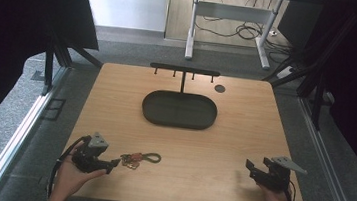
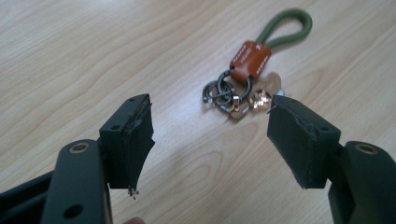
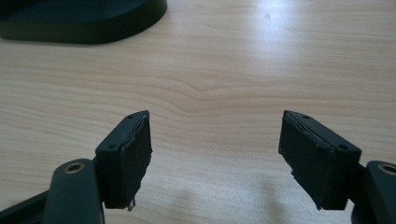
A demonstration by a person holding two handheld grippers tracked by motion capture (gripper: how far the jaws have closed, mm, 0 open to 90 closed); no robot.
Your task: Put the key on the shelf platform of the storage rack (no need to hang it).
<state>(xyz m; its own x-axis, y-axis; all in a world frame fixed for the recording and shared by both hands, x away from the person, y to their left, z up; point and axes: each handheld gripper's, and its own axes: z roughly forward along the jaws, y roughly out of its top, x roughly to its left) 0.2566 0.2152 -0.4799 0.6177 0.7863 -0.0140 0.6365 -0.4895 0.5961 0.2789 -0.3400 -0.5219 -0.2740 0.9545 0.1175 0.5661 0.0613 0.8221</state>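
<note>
Keychain (image 2: 243,77): lies on table (image 1: 196,152), just ahead of left gripper (image 2: 210,135), rings nearest
Left gripper: jaws wide apart, empty
Right gripper (image 3: 215,154): spread, empty, well apart
Advice: centre jaws over orange tab (image 2: 251,59), then close squarely

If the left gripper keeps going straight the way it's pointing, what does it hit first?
Most likely the keychain: it lies on the table just ahead of the open left gripper, metal rings nearest, slightly toward one jaw.

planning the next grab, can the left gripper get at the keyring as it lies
Probably yes: the left gripper is open, the keyring lies flat on the table just ahead of its fingers, and nothing lies between them.
</note>
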